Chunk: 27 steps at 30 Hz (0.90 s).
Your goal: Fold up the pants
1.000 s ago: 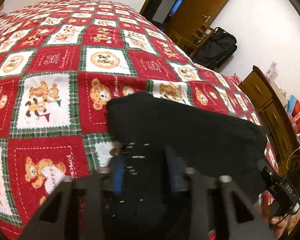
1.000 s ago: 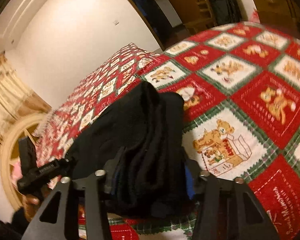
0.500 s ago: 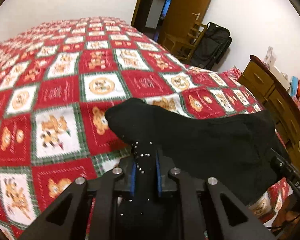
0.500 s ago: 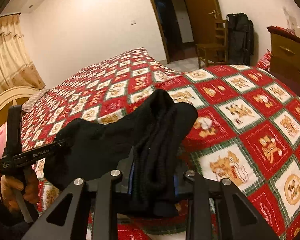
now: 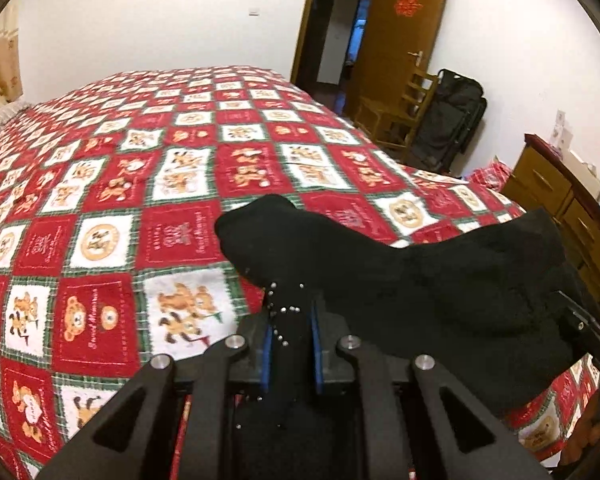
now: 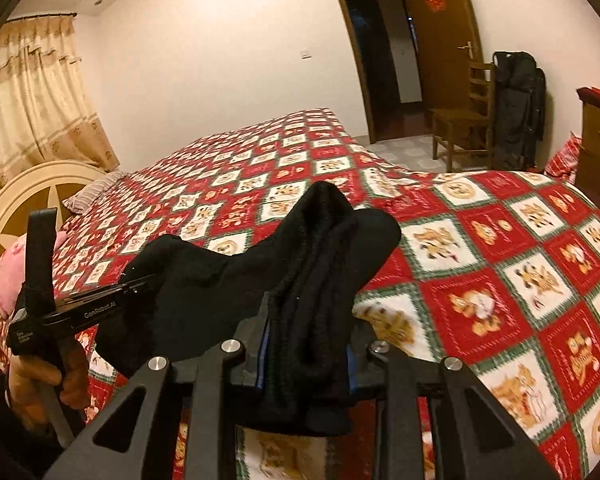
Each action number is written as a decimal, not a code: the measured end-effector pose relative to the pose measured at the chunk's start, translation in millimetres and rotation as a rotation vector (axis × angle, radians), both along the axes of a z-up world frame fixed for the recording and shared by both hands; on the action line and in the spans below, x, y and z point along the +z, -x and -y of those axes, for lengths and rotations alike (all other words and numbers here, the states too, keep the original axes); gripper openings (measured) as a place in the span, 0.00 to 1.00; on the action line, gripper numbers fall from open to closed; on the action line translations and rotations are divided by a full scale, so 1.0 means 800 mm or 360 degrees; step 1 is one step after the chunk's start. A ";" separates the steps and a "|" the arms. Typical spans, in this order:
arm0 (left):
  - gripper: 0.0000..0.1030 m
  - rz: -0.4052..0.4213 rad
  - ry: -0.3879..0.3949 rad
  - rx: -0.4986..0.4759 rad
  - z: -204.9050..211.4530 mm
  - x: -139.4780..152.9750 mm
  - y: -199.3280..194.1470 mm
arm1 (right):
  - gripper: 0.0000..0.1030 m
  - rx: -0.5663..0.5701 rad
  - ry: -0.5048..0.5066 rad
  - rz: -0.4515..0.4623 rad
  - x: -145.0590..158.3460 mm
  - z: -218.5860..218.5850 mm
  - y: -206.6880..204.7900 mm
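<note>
Above the near edge of the bed [image 5: 148,184], the black pants [image 5: 420,280] are hanging as a folded bundle strung between the two claws, clear of the red bear-pattern quilt [image 6: 500,280] as far as the views show. The left claw [image 5: 290,344] is pinching a thin, stud-dotted edge of the cloth between its blue pads, and the right claw [image 6: 306,356] is clamping a thick stack of layers. The long axis of the bundle is running left to right from one claw to the other, sagging a little in the middle, with loose corners poking past each grip toward the far side. Both claws are sitting equally close to the cloth, so laying it down likely means lowering the two together, keeping that line level over the quilt.
</note>
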<state>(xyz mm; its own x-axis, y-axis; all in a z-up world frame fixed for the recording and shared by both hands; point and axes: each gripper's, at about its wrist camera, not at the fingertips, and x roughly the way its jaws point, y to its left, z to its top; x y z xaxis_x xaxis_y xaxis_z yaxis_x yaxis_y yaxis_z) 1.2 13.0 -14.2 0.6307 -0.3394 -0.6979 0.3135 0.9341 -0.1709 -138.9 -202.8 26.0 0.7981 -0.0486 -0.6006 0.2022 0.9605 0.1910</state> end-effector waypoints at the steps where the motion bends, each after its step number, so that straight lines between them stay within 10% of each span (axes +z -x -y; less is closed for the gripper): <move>1: 0.15 -0.0002 -0.0003 0.0010 -0.003 0.000 -0.001 | 0.28 0.0009 -0.0001 0.0001 0.000 -0.002 -0.005; 27: 0.15 0.0109 -0.0171 0.0374 -0.101 0.017 -0.102 | 0.28 0.0234 -0.0129 0.0094 0.000 -0.066 -0.174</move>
<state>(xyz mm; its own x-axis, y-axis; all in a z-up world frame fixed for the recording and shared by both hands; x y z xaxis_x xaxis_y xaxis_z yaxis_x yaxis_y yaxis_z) 82.8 93.5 -0.5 0.7303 -0.1045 -0.6751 0.0934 0.9942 -0.0528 0.2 -149.6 26.3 0.8269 0.1180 -0.5498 0.0468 0.9599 0.2764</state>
